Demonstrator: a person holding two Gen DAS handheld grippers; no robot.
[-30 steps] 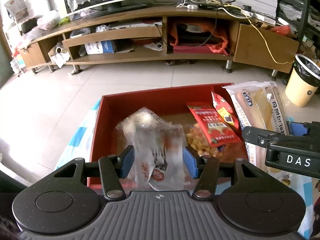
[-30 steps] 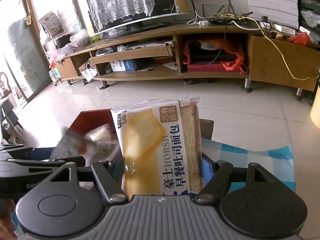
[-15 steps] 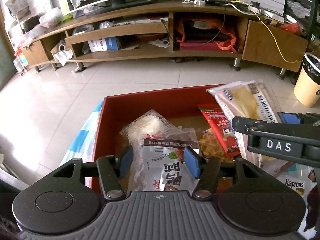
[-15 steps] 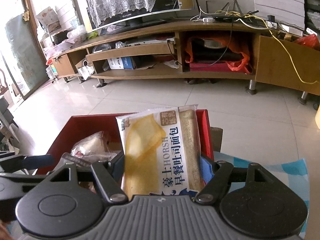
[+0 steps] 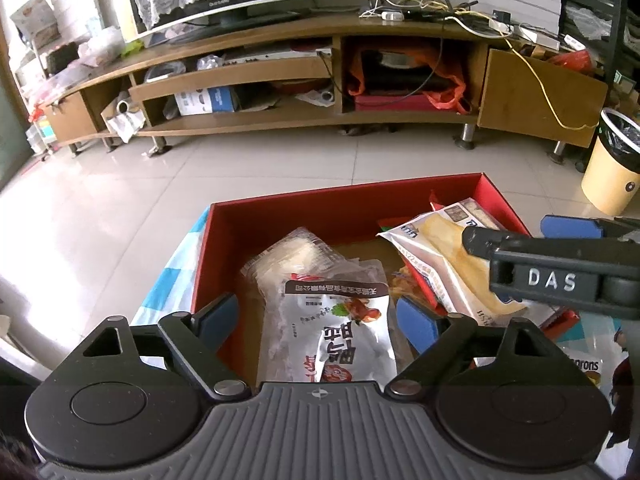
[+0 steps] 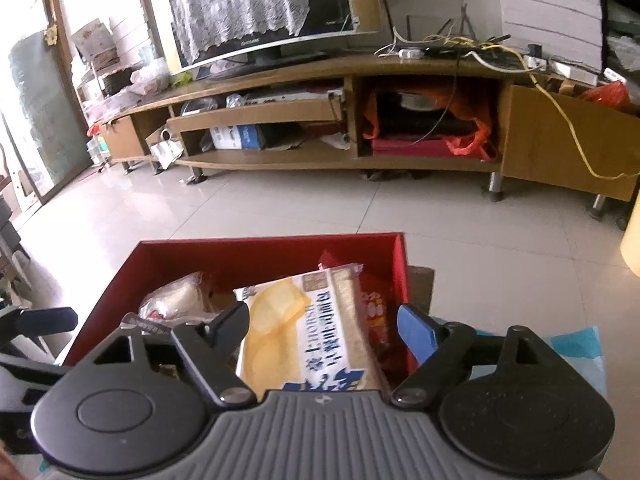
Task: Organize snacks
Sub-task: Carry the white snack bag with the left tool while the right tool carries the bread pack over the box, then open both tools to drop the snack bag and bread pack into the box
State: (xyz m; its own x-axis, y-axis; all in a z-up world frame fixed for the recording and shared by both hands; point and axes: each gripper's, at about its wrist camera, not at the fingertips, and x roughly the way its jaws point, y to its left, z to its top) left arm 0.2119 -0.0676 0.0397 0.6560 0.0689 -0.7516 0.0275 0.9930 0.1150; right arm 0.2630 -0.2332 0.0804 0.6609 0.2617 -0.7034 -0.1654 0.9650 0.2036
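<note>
A red box holds several snack packs. In the left wrist view my left gripper is open over the box, with a silver snack bag lying loose between its fingers on a clear bread pack. My right gripper is open too, and the yellow toast pack lies between its fingers inside the red box, resting on red snack packs. The right gripper also shows in the left wrist view above the toast pack.
The box sits on a blue-and-white checked cloth. Another snack pack lies on the cloth to the right of the box. A wooden TV stand runs along the back and a yellow bin stands at the right.
Both grippers opened. The silver bag and the toast pack dropped from upright in the fingers to lying in the red box. Both grippers moved forward over the box.
</note>
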